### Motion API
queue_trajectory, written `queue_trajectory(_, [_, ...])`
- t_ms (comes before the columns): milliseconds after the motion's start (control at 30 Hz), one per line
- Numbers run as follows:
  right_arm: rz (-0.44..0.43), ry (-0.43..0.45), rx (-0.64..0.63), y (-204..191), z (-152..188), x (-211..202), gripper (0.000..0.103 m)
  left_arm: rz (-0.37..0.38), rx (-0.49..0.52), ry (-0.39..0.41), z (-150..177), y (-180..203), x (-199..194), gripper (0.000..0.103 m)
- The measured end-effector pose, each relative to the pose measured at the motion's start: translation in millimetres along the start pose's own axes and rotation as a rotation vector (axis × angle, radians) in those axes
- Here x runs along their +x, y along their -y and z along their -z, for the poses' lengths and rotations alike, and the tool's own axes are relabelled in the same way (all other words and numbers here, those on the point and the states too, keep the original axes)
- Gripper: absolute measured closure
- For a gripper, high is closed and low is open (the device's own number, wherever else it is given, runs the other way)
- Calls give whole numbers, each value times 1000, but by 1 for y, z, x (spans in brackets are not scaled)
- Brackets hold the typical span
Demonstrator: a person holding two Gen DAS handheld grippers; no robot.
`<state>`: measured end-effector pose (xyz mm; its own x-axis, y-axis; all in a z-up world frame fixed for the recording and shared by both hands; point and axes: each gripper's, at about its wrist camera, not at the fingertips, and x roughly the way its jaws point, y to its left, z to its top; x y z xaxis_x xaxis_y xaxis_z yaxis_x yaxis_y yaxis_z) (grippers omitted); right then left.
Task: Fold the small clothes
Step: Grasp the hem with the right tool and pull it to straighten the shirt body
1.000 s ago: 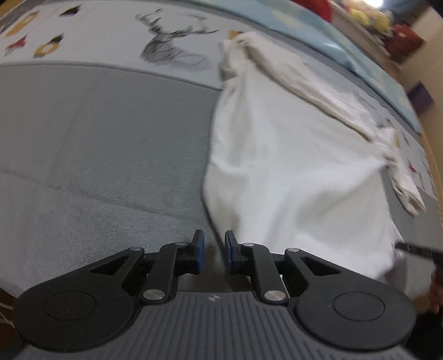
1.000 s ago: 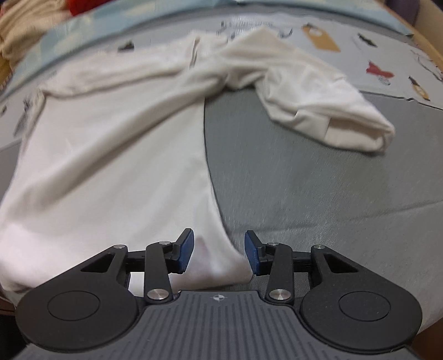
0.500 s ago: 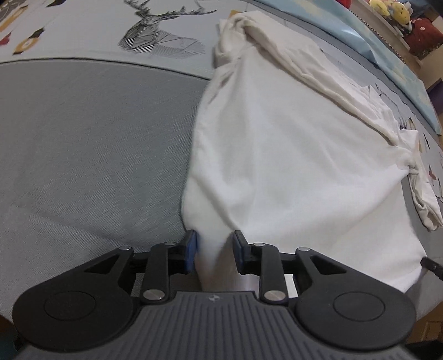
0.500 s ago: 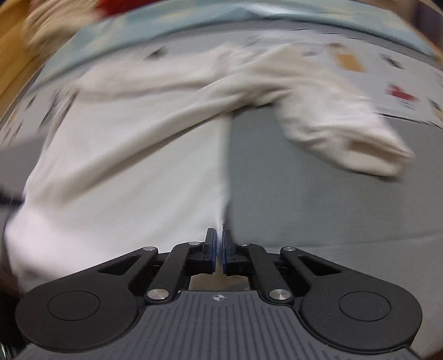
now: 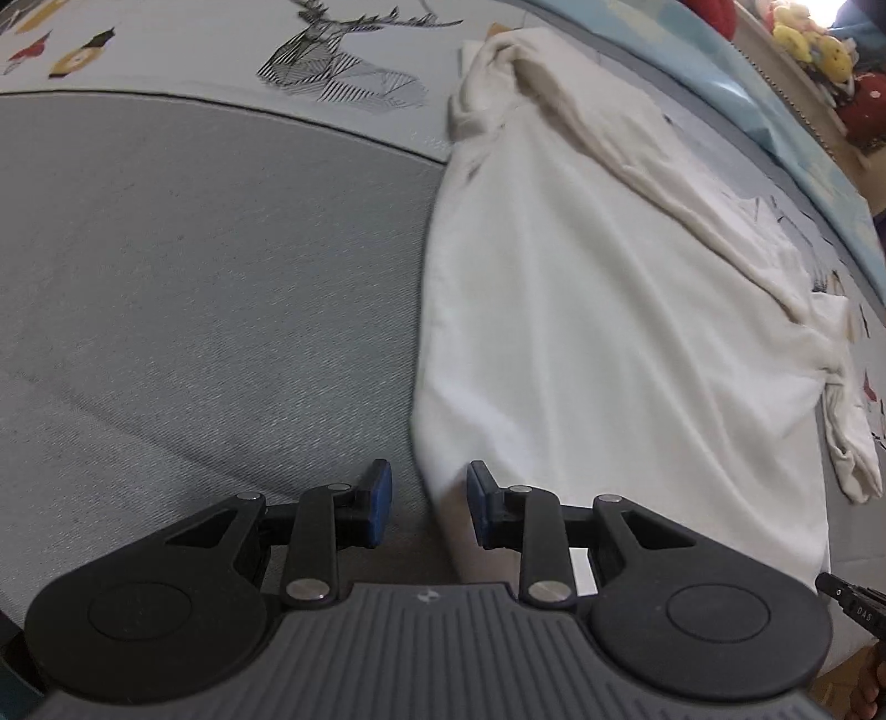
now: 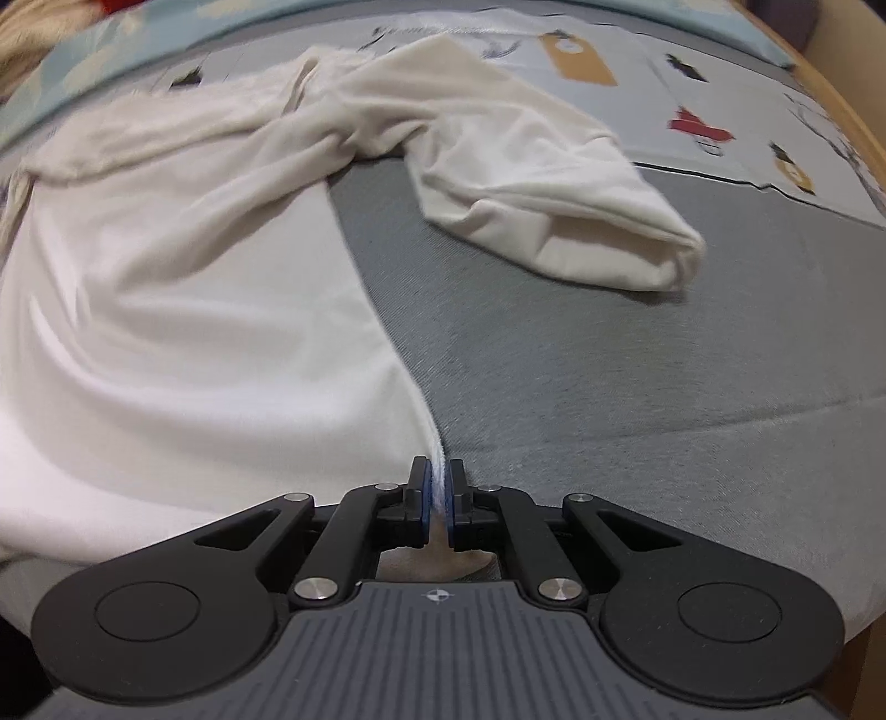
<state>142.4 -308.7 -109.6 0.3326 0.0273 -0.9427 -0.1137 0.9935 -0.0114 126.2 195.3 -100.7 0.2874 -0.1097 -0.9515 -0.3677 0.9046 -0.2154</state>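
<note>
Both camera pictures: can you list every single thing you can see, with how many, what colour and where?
shirt: one, white, spread on the bed, one sleeve lying out to the right in the right wrist view
bed cover: one, grey, under the shirt
printed sheet: one, pale with a black deer drawing and small coloured pictures, beyond the grey cover
soft toys: a few, yellow and red, far top right in the left wrist view; too blurred to count
left gripper: one, black with blue pads, open astride the shirt's near corner
right gripper: one, black with blue pads, shut on the shirt's other near corner
</note>
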Motion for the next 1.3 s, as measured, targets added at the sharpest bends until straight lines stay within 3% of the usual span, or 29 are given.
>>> queue_trajectory(100, [15, -17, -35, -7, 1, 3, 98, 11, 40, -35, 4, 8, 6, 71])
queue_trajectory(267, [28, -19, -65, -13, 5, 4, 98, 5, 197, -36, 12, 34, 9, 74])
queue_trajectory(300, [30, -18, -72, -14, 5, 4, 98, -1, 216, -33, 13, 37, 10, 79])
queue_trajectory(333, [31, -18, -78, -14, 5, 4, 98, -8, 230, -30, 14, 39, 9, 91])
queue_trajectory(367, [31, -19, -85, -15, 5, 4, 98, -19, 241, -23, 14, 40, 8, 97])
queue_trajectory(567, [27, -23, -115, -20, 5, 6, 98, -177, 392, 82, 19, 68, -7, 99])
queue_trajectory(600, [26, -22, -112, -20, 5, 6, 98, -136, 412, 107, 20, 76, -13, 99])
queue_trajectory(633, [26, -21, -112, -20, 5, 6, 98, -10, 404, 131, 20, 82, -22, 99])
queue_trajectory(700, [23, -20, -111, -19, 6, 6, 98, 417, 282, 189, 11, 80, -51, 95])
queue_trajectory(733, [22, -20, -110, -19, 5, 6, 98, 507, 233, 274, 8, 77, -65, 95])
queue_trajectory(767, [21, -19, -109, -19, 5, 6, 98, 500, 217, 339, 6, 74, -73, 93])
queue_trajectory(800, [21, -19, -106, -18, 5, 6, 98, 442, 204, 360, 4, 70, -72, 92])
queue_trajectory(867, [22, -20, -104, -18, 5, 6, 98, 273, 138, 230, -3, 57, -46, 92])
queue_trajectory(900, [25, -20, -108, -19, 5, 7, 98, 171, 102, 124, -4, 48, -27, 92])
queue_trajectory(967, [27, -20, -113, -20, 5, 6, 98, -7, 106, -33, 1, 34, -2, 91])
queue_trajectory(1000, [27, -21, -113, -19, 5, 6, 98, -35, 128, -53, 3, 31, 1, 91])
queue_trajectory(1033, [26, -21, -111, -19, 5, 6, 98, -18, 137, -42, 0, 28, -3, 84])
queue_trajectory(1067, [26, -22, -110, -19, 5, 6, 98, 14, 139, -25, 0, 27, -7, 67])
queue_trajectory(1133, [25, -22, -112, -19, 4, 7, 97, 41, 158, -27, 5, 23, -12, 49])
queue_trajectory(1233, [27, -23, -120, -21, 4, 7, 96, -10, 181, -108, 17, 17, -3, 50])
queue_trajectory(1300, [31, -23, -127, -22, 4, 7, 96, 27, 181, -119, 19, 19, -2, 52])
